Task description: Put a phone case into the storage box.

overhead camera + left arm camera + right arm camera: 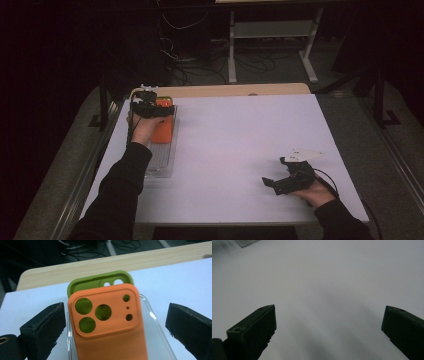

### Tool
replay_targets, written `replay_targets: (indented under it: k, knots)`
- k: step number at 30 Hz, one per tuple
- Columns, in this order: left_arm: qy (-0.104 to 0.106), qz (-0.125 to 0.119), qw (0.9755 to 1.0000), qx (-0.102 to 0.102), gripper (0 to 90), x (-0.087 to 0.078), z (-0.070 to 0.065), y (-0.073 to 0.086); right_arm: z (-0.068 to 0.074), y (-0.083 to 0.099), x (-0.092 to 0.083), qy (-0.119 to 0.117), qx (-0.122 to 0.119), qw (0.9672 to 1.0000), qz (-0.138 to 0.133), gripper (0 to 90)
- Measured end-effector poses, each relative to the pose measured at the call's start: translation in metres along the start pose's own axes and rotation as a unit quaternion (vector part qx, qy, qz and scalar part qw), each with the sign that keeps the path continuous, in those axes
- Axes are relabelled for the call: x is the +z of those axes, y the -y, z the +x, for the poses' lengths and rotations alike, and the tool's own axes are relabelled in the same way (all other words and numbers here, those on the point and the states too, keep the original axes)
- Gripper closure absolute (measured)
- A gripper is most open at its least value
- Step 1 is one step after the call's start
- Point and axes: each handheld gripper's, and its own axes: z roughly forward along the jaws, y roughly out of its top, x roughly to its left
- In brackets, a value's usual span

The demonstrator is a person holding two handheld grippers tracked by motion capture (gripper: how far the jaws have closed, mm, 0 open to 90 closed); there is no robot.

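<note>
Two soft phone cases, orange case (107,322) atop green case (100,281), lie in a clear tray (161,160) near the table's (235,145) left edge. Left tool (115,322) straddles the orange case, released; right tool (272,182) released, well apart over bare white surface.

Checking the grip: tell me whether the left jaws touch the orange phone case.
Apart. The left gripper view shows the orange phone case between open jaws, with gaps on both sides.

The high view is dim, with the room black beyond the table (240,145), which is evenly lit and glare-free. In the right gripper view the tabletop is soft, with blur toward 11 o'clock and faint shadows at 6 o'clock.
</note>
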Motion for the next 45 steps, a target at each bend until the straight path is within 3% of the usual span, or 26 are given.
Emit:
replay_targets:
  k: [3, 7, 9, 13, 20, 32, 34, 36, 45]
  knots:
    - [0.029, -0.003, 0.9995, 0.010, 2.3, -0.009, 0.002, 0.000, 0.000, 0.000, 0.000, -0.001, -0.002, 1.0000, -0.001, 0.0]
    - [0.069, -0.007, 0.9971, 0.031, 2.2, -0.020, 0.002, 0.002, 0.001, 0.000, 0.000, -0.001, -0.003, 1.0000, -0.002, 0.0]
    - [0.095, -0.006, 0.9947, 0.040, 1.5, -0.027, 0.002, 0.003, 0.001, 0.000, 0.000, -0.001, -0.003, 1.0000, -0.001, 0.0]
    - [0.122, -0.015, 0.9906, 0.059, 1.5, -0.039, 0.002, 0.004, 0.002, -0.001, 0.000, -0.002, -0.002, 1.0000, 0.003, 0.0]
    - [0.174, -0.035, 0.9819, 0.066, 1.5, -0.058, -0.005, 0.008, 0.003, -0.001, 0.001, -0.002, -0.005, 1.0000, 0.002, 0.0]
    - [0.213, -0.037, 0.9704, 0.107, 1.5, -0.080, -0.018, 0.024, 0.005, -0.004, -0.001, -0.009, -0.014, 0.9999, 0.003, 0.0]
    - [0.220, -0.038, 0.9690, 0.105, 1.5, -0.082, -0.021, 0.029, 0.005, -0.005, -0.002, -0.009, -0.016, 0.9998, 0.003, 0.0]
    - [0.226, -0.037, 0.9663, 0.118, 1.5, -0.085, -0.023, 0.033, 0.005, -0.006, -0.003, -0.008, -0.017, 0.9998, 0.001, 0.0]
    - [0.251, -0.040, 0.9584, 0.129, 1.5, -0.094, -0.033, 0.056, 0.008, -0.014, -0.010, -0.006, -0.022, 0.9997, -0.011, 0.0]
